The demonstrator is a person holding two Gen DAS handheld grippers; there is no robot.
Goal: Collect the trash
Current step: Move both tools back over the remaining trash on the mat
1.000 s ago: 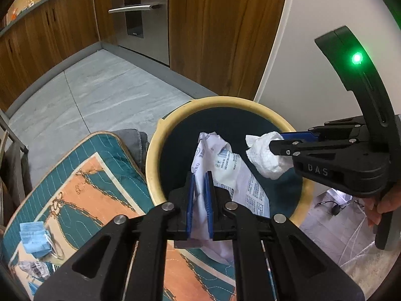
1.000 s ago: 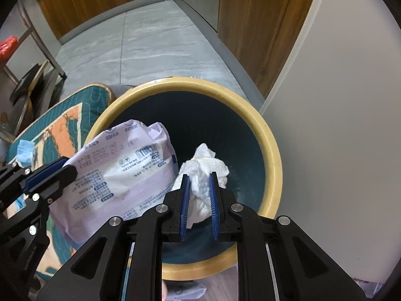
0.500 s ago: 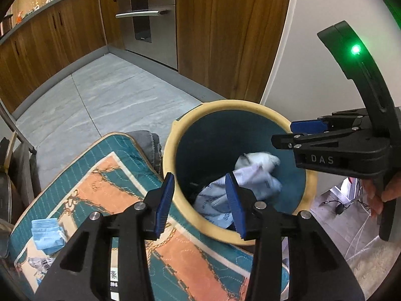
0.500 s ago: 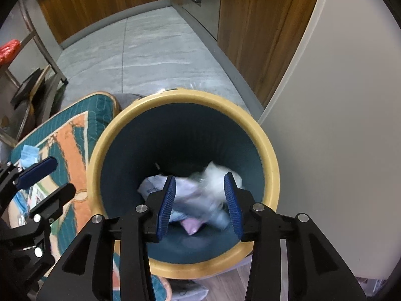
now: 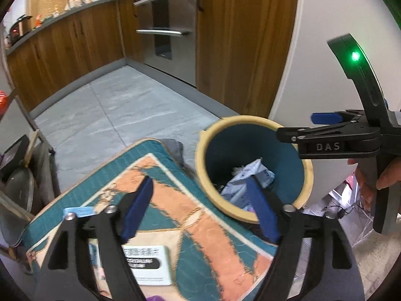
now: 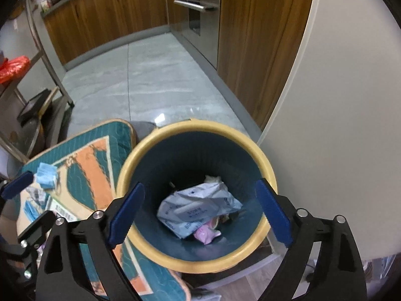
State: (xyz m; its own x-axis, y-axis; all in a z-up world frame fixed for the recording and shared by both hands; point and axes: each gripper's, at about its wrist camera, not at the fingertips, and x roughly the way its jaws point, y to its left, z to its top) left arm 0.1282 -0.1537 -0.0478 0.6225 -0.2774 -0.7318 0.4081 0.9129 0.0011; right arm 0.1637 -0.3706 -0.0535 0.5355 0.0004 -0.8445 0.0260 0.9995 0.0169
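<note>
A round bin with a yellow rim [image 6: 267, 173] and dark blue inside stands on the floor by a white wall; it also shows in the left wrist view [image 5: 201, 160]. Inside lie a pale printed wrapper [image 6: 198, 207], a white crumpled tissue [image 6: 213, 178] and a pink scrap [image 6: 206, 235]. My right gripper [image 6: 201, 212] is wide open and empty above the bin's mouth. My left gripper [image 5: 198, 208] is wide open and empty, over the cushion's edge beside the bin. The right gripper [image 5: 323, 125] shows from the side in the left wrist view.
A teal and orange cushion [image 5: 175, 200] lies left of the bin. On it are a blue folded piece [image 6: 46, 173], a white printed card [image 5: 147, 263] and other litter [image 6: 33, 200]. Wooden cabinets [image 5: 62, 50] and an oven [image 5: 165, 25] line the far side.
Both grippers opened and dropped the wrapper and the tissue into the bin. Both then opened wider and drew back and up from the bin.
</note>
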